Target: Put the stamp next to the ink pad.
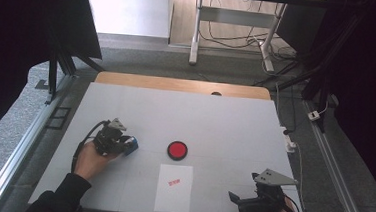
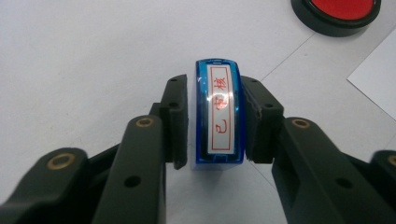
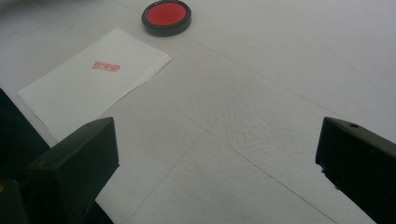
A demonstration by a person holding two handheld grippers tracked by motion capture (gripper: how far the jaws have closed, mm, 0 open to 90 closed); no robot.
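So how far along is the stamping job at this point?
A red imprint already sits on the paper, so stamping looks done. In hand: the left tool has the blue stamp between its jaws, standing on the table left of the ink pad. Left: letting go. The right tool waits open.

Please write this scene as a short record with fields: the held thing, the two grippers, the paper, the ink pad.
held thing: blue stamp, standing on the table, red characters on its label
left gripper: fingers against both sides of the stamp
right gripper: open, nothing between its fingers, low over the table
paper: white sheet with one red stamp mark
ink pad: round, red, black rim, just beyond the paper
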